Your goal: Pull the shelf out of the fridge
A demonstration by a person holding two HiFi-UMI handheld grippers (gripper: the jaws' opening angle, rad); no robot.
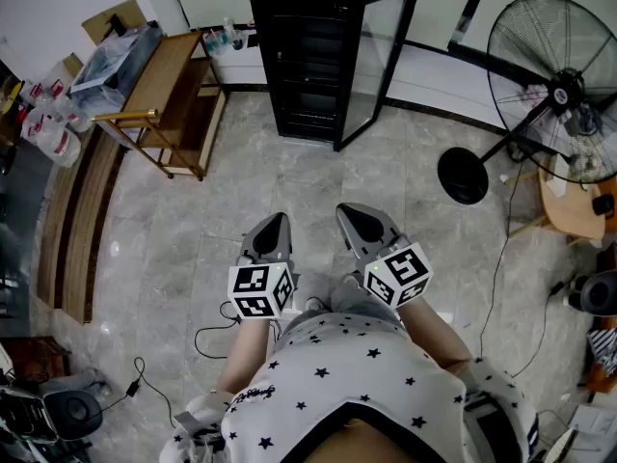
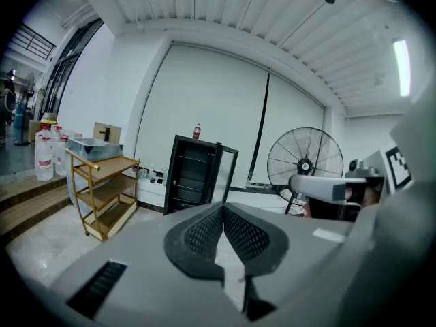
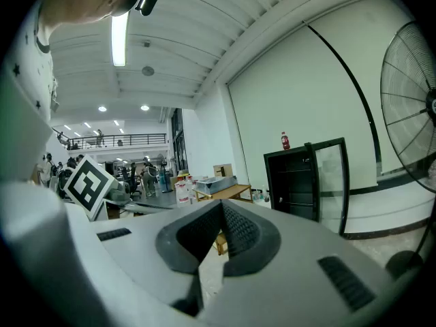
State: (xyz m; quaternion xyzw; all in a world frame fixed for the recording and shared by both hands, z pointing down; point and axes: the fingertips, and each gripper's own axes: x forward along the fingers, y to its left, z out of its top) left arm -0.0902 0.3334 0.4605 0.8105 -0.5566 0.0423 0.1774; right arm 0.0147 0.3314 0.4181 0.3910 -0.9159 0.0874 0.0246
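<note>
**Head view.** The fridge [image 1: 307, 51] stands on the floor across the room, well apart from the person. Its glass door [image 1: 381, 61] is swung open to the person's right. The shelf [image 1: 308, 70] sits inside the dark cabinet; which rack is meant cannot be told. The left hand-held gripper [image 1: 273, 228] and the right hand-held gripper [image 1: 359, 218] are held side by side in front of the torso, and neither touches anything. A wooden trolley [image 1: 172, 95] stands to the left of the fridge, a fan [image 1: 554, 95] to the right. A loose cable [image 1: 207, 340] lies on the floor by the person's feet.

**Left gripper view.** The jaws are pressed together with nothing between them. The fridge lies ahead, with wire racks visible inside.

**Right gripper view.** The jaws meet at the tips and are likewise empty. The open door edge faces this side.

**Judgement.** The step in hand is the approach.
- Step clear of the cable.
- Come in square to the cabinet, left of the door edge.
- Part the jaws before reaching in.
- Take the shelf's front rail with 1 or 2 grippers and draw it out level and straight, so that it does not bind.
</note>
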